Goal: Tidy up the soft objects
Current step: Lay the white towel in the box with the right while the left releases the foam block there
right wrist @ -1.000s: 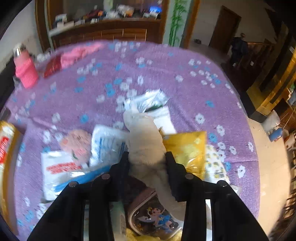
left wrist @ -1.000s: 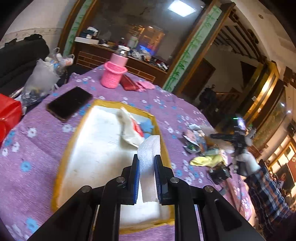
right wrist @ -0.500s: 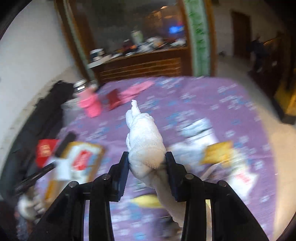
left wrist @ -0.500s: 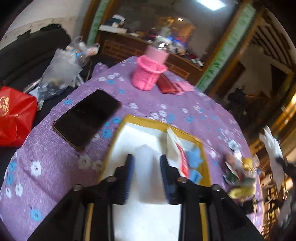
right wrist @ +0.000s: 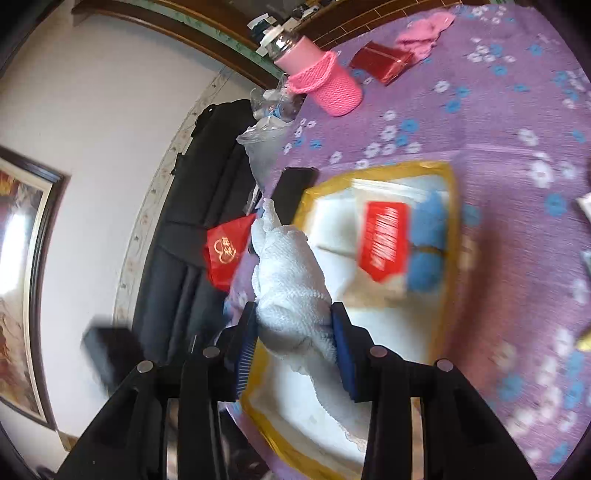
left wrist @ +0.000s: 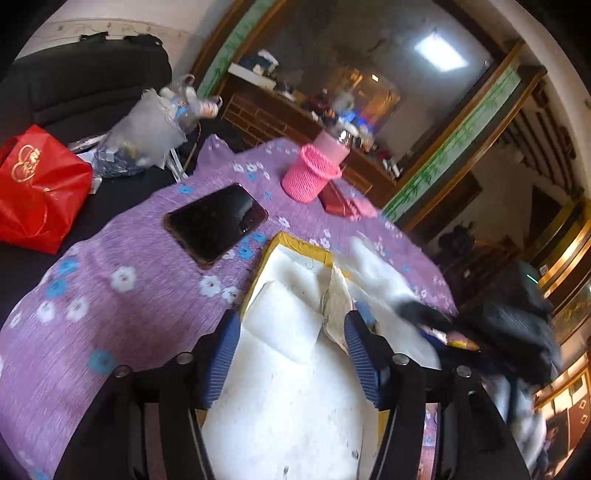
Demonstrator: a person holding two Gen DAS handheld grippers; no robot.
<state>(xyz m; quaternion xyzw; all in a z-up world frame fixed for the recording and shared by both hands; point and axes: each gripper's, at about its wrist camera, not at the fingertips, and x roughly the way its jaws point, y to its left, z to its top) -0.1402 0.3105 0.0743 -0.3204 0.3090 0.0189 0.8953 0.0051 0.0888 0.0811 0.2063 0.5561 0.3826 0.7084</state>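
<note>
A white tray with a yellow rim (left wrist: 295,245) (right wrist: 453,221) lies on the purple flowered tablecloth. My left gripper (left wrist: 291,321) hangs low over it and its jaws are opening. A white foam piece (left wrist: 280,326) lies flat in the tray between the blue pads, which stand clear of it. My right gripper (right wrist: 294,314) is shut on a rolled white towel (right wrist: 288,273) above the tray's near left corner. In the left wrist view it is a dark blur (left wrist: 509,325) at the tray's right side. A red-and-white packet (right wrist: 384,240) and blue soft pieces (right wrist: 424,229) lie in the tray.
A black phone (left wrist: 218,221) lies left of the tray. Beyond it stand a bottle in a pink knitted sleeve (left wrist: 314,171), a red box (right wrist: 380,61) and a pink cloth (right wrist: 424,29). A red bag (left wrist: 33,188) and a clear plastic bag (left wrist: 147,129) sit on the dark sofa.
The left gripper has let go of the foam piece, which now lies in the tray, and its jaws have spread. The right gripper has carried the towel from the pile over to the tray.
</note>
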